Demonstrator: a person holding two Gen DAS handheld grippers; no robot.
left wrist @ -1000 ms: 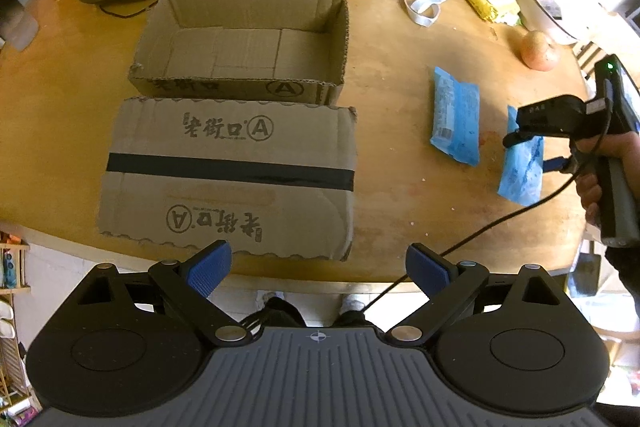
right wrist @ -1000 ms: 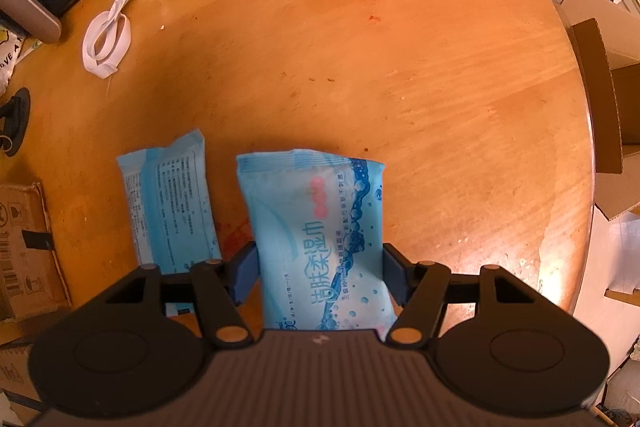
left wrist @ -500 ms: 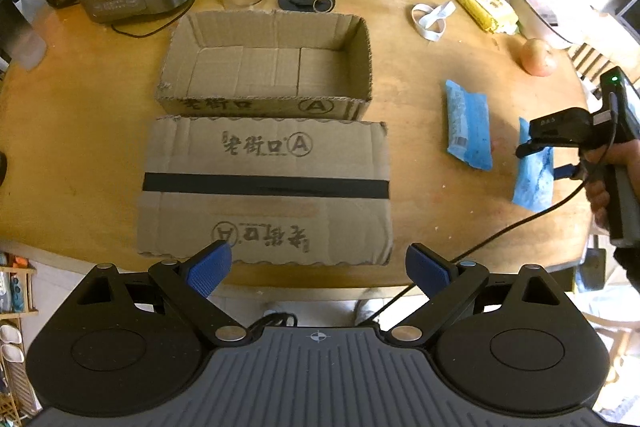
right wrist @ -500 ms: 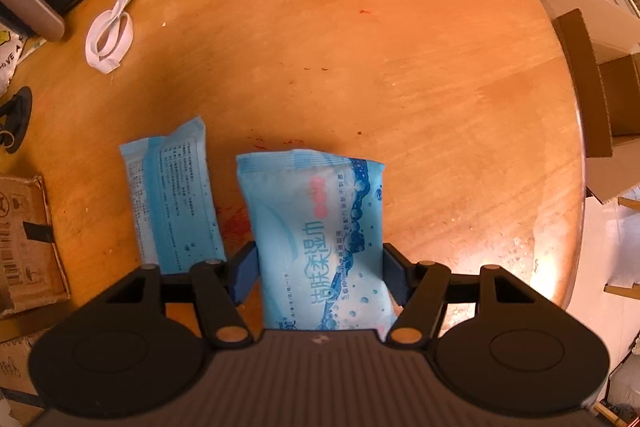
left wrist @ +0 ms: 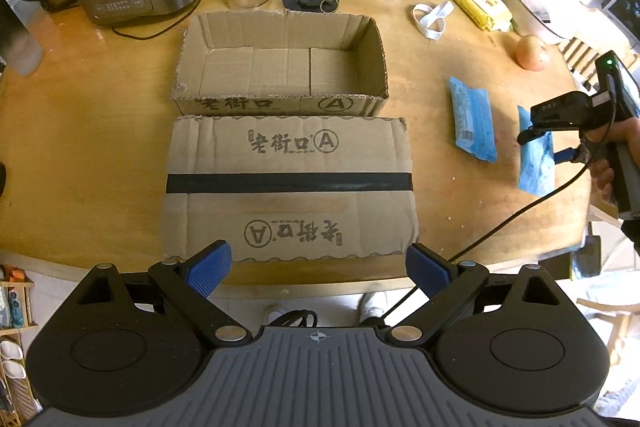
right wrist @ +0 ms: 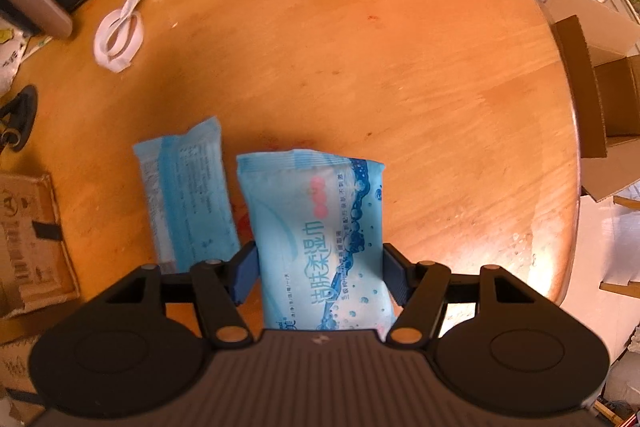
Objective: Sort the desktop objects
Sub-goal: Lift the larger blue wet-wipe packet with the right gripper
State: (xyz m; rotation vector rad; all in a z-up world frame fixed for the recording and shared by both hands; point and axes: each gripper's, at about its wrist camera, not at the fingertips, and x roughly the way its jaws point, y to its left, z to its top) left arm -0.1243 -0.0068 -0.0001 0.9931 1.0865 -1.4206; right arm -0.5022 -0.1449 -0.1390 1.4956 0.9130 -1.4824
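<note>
Between right claw [right wrist: 320, 277] pads: blue wipes pack [right wrist: 320, 227], pinched, at the surface's [right wrist: 400, 87] right side. Left claw [left wrist: 318, 267] spread, holding nothing. Probably carrying step; next, over to the open cardboard box [left wrist: 280, 99] without squeezing out.

Blue wet-wipe pack [right wrist: 316, 235], printed face up, gripped at both long edges. Second blue pack [right wrist: 188, 203] flat just beside, label side up. Open cardboard box [left wrist: 280, 67] empty, upright.
</note>
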